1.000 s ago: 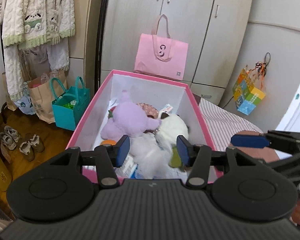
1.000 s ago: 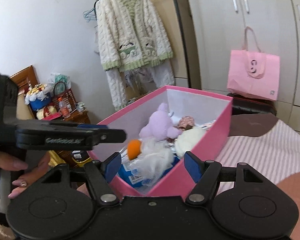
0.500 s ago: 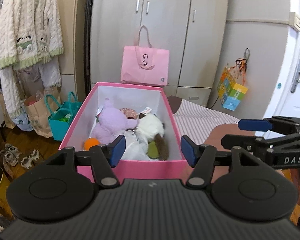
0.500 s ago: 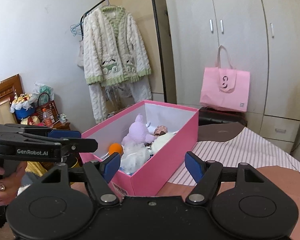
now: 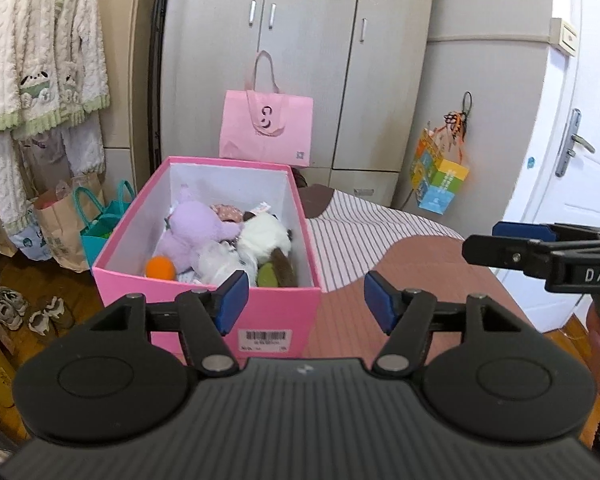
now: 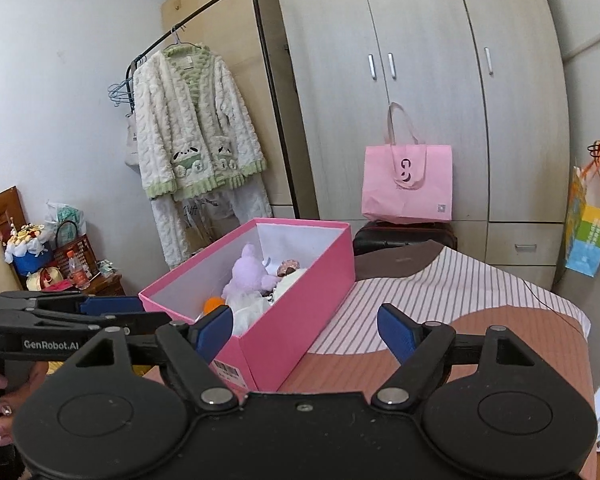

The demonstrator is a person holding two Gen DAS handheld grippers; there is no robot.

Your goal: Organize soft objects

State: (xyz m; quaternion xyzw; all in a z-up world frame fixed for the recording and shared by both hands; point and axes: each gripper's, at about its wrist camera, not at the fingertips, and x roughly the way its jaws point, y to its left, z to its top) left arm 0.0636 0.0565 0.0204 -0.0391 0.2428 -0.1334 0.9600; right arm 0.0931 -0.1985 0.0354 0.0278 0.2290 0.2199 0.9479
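Both tongs, left tongs and right tongs, apart, empty, one pink box, one purple plush.

Left tool pulled back from over the pink box; box now ahead of its tips, barcode end showing. Right tool likewise backed away, box farther ahead-left.

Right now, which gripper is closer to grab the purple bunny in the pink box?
Probably the left gripper: it sits open at the pink box's near end, facing the purple bunny. The right gripper hangs open off the box's right side.
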